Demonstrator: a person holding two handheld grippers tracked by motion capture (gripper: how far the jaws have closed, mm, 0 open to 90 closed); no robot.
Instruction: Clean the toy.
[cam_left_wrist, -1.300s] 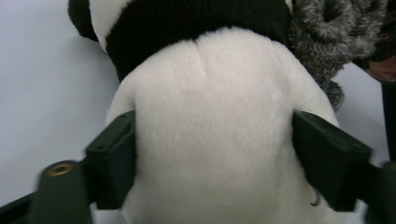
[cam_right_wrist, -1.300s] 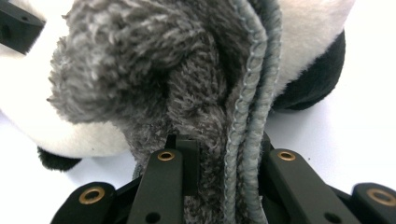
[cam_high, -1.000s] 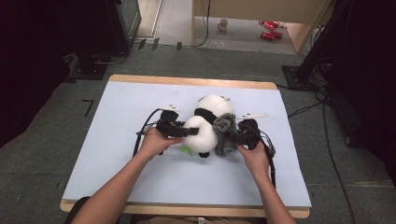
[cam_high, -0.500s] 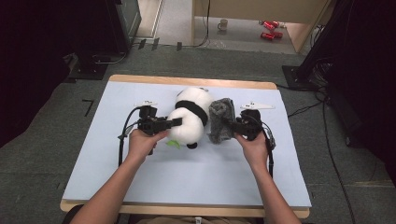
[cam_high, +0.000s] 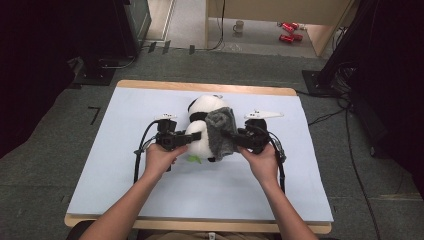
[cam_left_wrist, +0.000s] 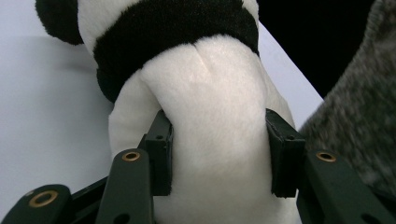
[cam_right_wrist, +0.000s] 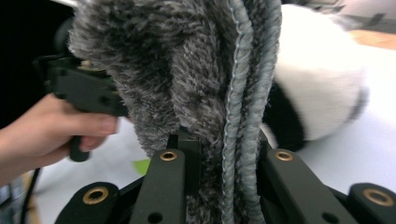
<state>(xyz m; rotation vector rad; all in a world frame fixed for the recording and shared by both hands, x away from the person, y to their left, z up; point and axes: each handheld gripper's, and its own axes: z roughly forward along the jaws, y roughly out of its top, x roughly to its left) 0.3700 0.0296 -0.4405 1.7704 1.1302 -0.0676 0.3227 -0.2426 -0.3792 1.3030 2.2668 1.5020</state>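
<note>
A dim room with grey carpet lies around a bench topped in pale blue, its wooden edge showing at the near and far sides. Beyond the far side, on the floor, stand a mug and two red cans.

Near the middle of the bench, the person's two hands come in from the near side, each with a tool. The left tool points sideways toward the right one and grips a plush panda by its white body. In the left gripper view the two pads press into the white plush on either side, denting it, so the tool is closed on the panda at a middling width; the jaws have just been easing a little wider, with the panda between them. The panda's black band and head lie straight ahead of this tool, and the blue top shows to its left.

The right tool faces the left one and holds a grey furry cloth, which hangs against the panda between the two tools. In the right gripper view the jaws are pinched narrow on the cloth's corded hem, the fur rising above them. Past the cloth, to this tool's right, is the panda; to its left is the left hand with its tool. A small green bit lies on the bench just under the panda.
</note>
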